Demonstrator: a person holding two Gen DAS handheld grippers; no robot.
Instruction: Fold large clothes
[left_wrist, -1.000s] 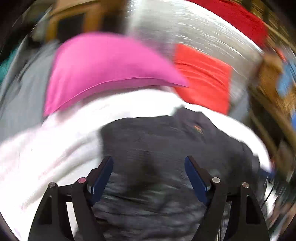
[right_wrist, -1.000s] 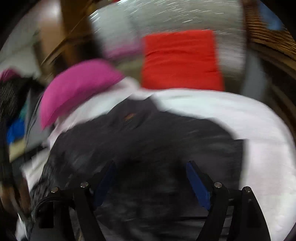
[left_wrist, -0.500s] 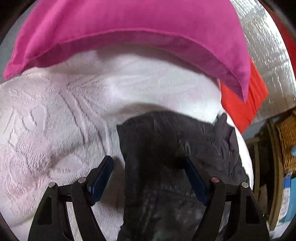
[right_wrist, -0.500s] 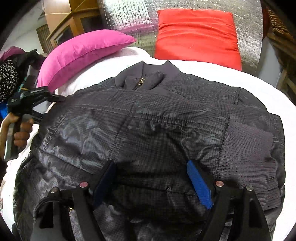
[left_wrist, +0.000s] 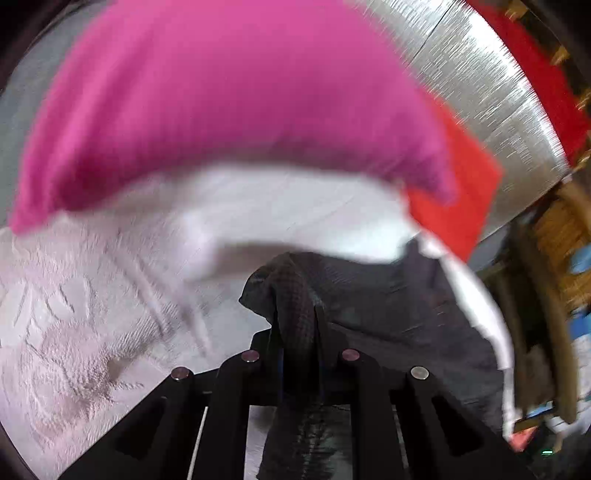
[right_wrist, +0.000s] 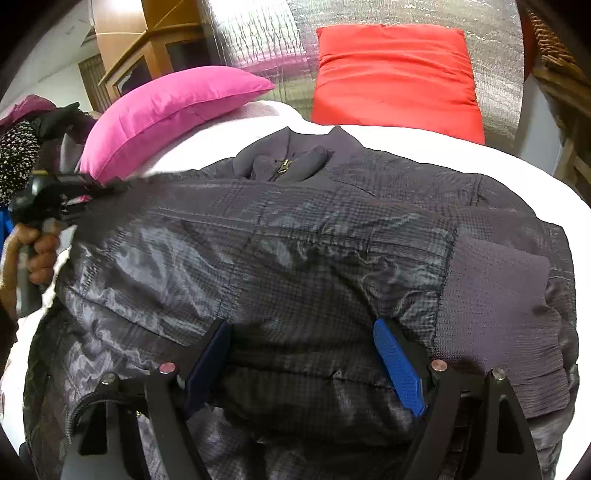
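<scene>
A dark grey checked padded jacket (right_wrist: 295, 240) lies on a white bedspread (right_wrist: 517, 173), collar and zip toward the pillows, a ribbed cuff (right_wrist: 495, 291) folded over its right side. My left gripper (left_wrist: 297, 332) is shut on a bunched fold of the jacket (left_wrist: 291, 295) at its left edge; it also shows in the right wrist view (right_wrist: 85, 184), gripping that edge. My right gripper (right_wrist: 303, 354) is open, low over the jacket's front, its blue pads (right_wrist: 399, 365) apart on either side of the fabric.
A pink pillow (right_wrist: 166, 107) and a red pillow (right_wrist: 395, 74) lie at the head of the bed against a silver foil wall (right_wrist: 258, 33). A wooden cabinet (right_wrist: 147, 48) stands back left. Wicker furniture (right_wrist: 554, 48) stands at right. The pink pillow (left_wrist: 221, 103) looms close ahead of the left gripper.
My left gripper has closed on the jacket's left edge and bunched it up. My right gripper stays open, almost still over the jacket.
</scene>
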